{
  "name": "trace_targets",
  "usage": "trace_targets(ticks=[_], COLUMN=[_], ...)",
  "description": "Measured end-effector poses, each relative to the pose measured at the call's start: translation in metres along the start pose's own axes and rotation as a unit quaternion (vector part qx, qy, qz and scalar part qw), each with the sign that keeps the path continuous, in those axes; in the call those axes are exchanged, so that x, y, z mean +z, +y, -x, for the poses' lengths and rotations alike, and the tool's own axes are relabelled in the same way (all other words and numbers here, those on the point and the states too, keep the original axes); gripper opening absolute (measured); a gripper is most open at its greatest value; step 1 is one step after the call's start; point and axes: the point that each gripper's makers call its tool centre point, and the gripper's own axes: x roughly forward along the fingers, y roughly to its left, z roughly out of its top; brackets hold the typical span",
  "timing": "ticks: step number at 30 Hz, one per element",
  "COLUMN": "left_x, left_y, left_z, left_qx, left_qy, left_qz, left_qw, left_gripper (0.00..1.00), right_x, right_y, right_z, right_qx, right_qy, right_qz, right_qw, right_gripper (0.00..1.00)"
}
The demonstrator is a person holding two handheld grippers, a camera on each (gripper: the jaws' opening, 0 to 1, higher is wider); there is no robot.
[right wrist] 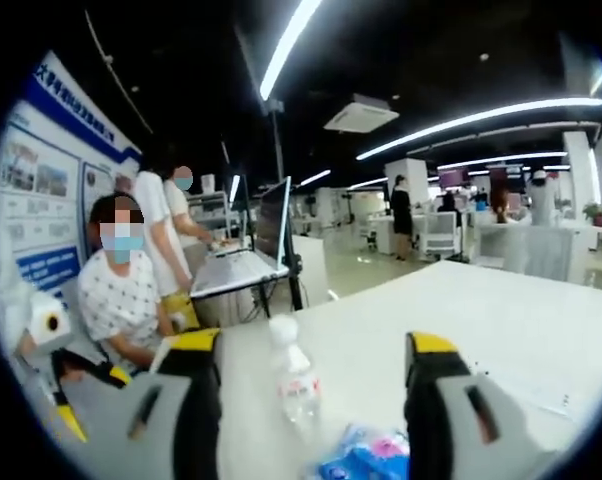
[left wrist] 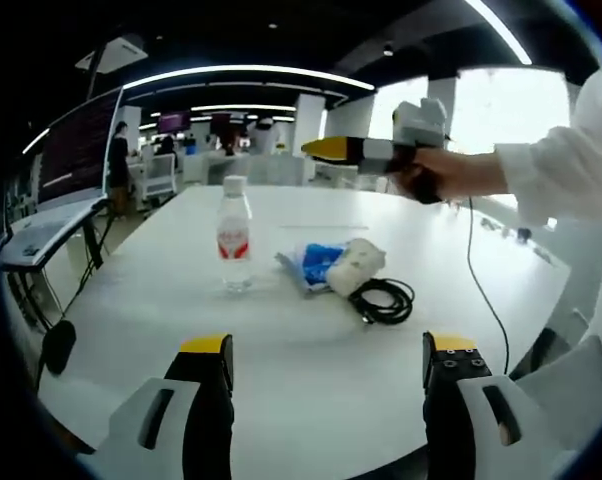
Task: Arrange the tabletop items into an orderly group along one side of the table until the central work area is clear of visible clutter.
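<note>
Strip lights run across the dark ceiling of an open-plan office, where a large round white table carries a small cluster of items. In the left gripper view, the left gripper hangs low over the table's near edge, its two yellow-tipped black jaws spread wide with nothing between them. Ahead of it, near the table's middle, stands an upright clear plastic water bottle with a white cap and red label. Just to the bottle's right lies a crumpled blue-and-white plastic packet, touching a cream-coloured cloth roll — and against that roll's near side sits a coiled black cable. All four lie well forward of the left jaws.

Above the far side of the table, a person's hand in a white sleeve holds the right gripper, its yellow tip pointing left; whether those jaws are parted cannot be told from that angle. The right gripper view settles it — the jaws stand apart and empty, with the bottle between them and just beyond, the blue packet at the bottom edge. A laptop on a stand and several onlookers occupy the background.
</note>
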Motion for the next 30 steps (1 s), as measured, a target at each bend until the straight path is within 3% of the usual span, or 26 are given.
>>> trace_targets(ticks=[15,30], left_x=[-0.003,-0.004], left_y=[-0.007,-0.007], left_z=[0.0,-0.002], left_qx=[-0.013,-0.012], left_qy=[0.009,0.008], left_qz=[-0.016,-0.016], left_qw=[0.9998,0.9998], left_gripper=[0.73,0.73], right_x=[-0.015,-0.019], right_y=[-0.011,-0.014], right_z=[0.051,0.057], right_qx=[-0.042,-0.054], right_qy=[0.005,0.006], right_qz=[-0.016,-0.03], right_qw=[0.999,0.9981], right_gripper=[0.71,0.69])
